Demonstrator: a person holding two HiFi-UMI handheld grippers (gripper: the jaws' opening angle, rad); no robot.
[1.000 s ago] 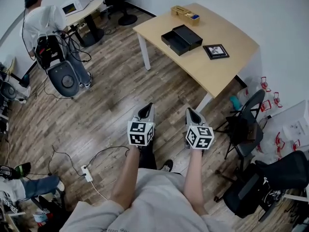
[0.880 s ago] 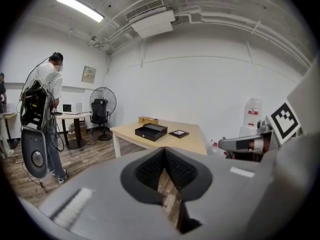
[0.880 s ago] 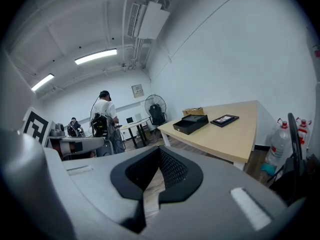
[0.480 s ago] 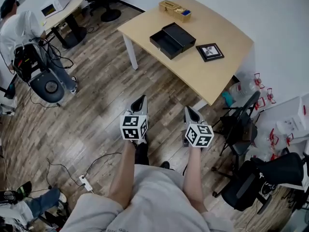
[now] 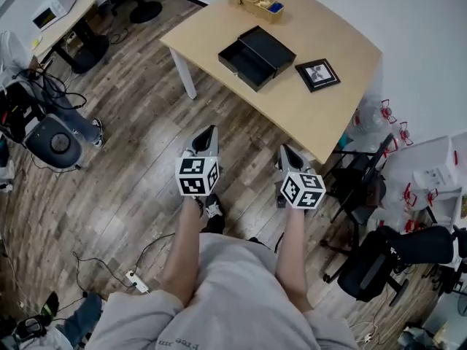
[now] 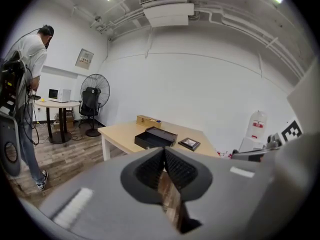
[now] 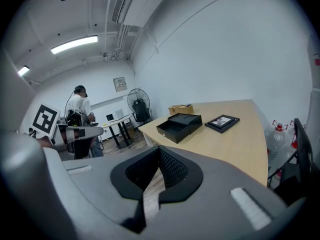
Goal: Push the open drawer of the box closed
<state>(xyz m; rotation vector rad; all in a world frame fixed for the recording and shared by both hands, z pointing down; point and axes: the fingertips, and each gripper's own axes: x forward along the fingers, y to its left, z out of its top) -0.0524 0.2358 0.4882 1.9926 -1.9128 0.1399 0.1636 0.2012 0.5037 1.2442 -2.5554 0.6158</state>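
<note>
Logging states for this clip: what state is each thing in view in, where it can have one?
drawer: open, pulled out of the box
left gripper: shut, empty
right gripper: shut, empty
frame: lying flat on the table

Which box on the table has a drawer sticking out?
The black box beside the picture frame; its drawer sticks out. The wooden box shows none.

Left gripper (image 5: pixel 209 131) and right gripper (image 5: pixel 285 150) point forward, jaws together.
</note>
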